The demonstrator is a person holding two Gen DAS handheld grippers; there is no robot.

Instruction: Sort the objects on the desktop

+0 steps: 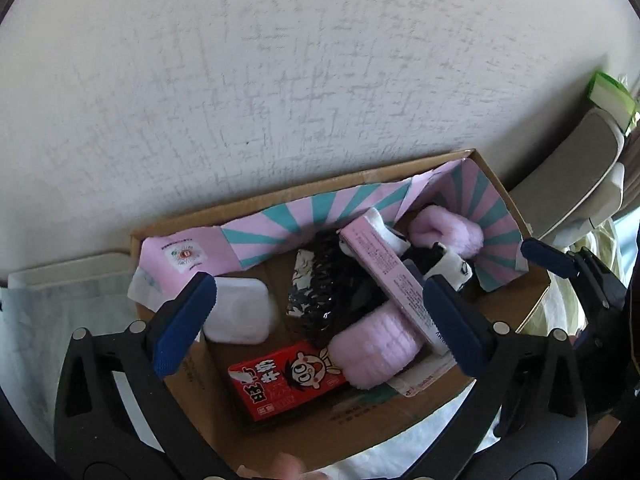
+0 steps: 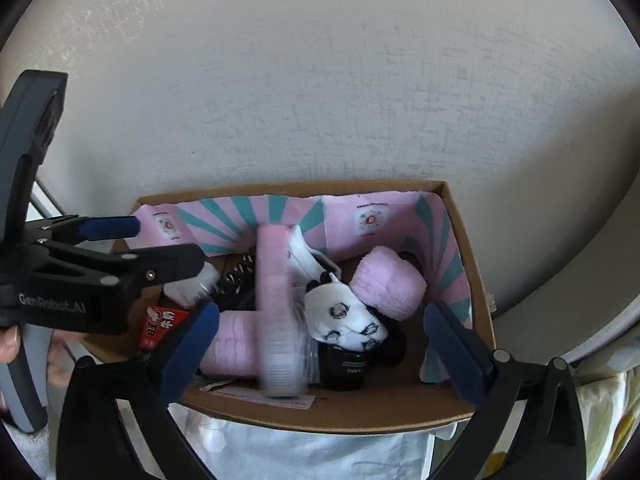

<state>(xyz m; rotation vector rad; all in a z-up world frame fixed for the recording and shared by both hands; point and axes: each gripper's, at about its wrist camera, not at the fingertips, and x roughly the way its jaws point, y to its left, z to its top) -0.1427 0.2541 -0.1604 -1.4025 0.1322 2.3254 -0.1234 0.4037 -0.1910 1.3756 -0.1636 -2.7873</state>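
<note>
We are at the dropping-in step of the sort: both tools hang tilted down over the open brown cardboard box [image 1: 516, 216], which stands against a pale textured wall [image 1: 280, 80] and holds everything we can see of the desktop's things. The left gripper [image 1: 316, 316] stands with its blue-padded jaws spread wide and nothing pressed between them, and the right gripper [image 2: 316, 348] is likewise released and empty. The long pink rectangular carton [image 2: 276, 308] is smeared with motion blur in the right wrist view, so we judge it has only just been let go and is settling among the rest. Counting what lies in the box, we find one such pink carton, two fluffy pink cloth rolls [image 1: 376, 344], one red drink carton with a cartoon face [image 1: 288, 380], one white rounded plastic case [image 1: 240, 308], one glossy black crinkled packet [image 1: 324, 292], one panda-patterned white sock or plush [image 2: 344, 312], one small black jar with white lettering [image 2: 346, 368], and one pink-and-teal striped paper liner [image 1: 288, 216] folded along the walls; flat papers at the near edge are too hidden to count. Next, we think, both grippers must lift clear of the rim without catching the liner, then turn to whatever remains on the desk, which we cannot see from here.
</note>
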